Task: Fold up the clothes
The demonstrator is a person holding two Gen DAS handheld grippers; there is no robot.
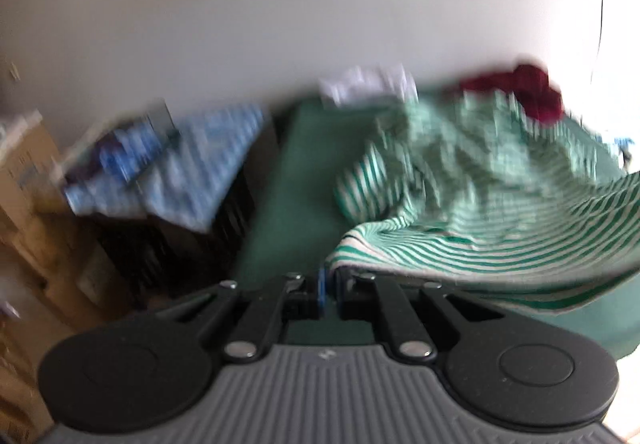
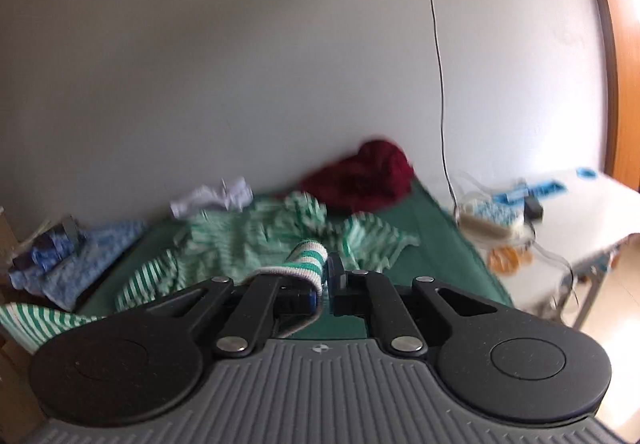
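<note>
The green bench carries everything, and most of it is covered by the striped shirt, which lies crumpled in the middle with one part raised toward each tool. Behind it, near the wall, are a red garment and a small white one; a blue cloth lies off the left side, on something I cannot make out. The step in hand, as I judge it, is to lift the shirt by two points and spread it before any fold is made. The right tool is clenched on a thick striped edge, perhaps a cuff or hem, which curls over its left finger. The left tool is also clenched, and the shirt's edge reaches its tips, so it seems to grasp the cloth, but the blur does not let me be sure how deep the bite is. To do this well, I think both hands should rise together and move apart until the cloth hangs flat, without twist. The pull should be even, because the left grip looks thin and may slip. It would be wise to keep the shirt clear of the red garment and the white one, and then lay it down smooth on a free part of the bench.
</note>
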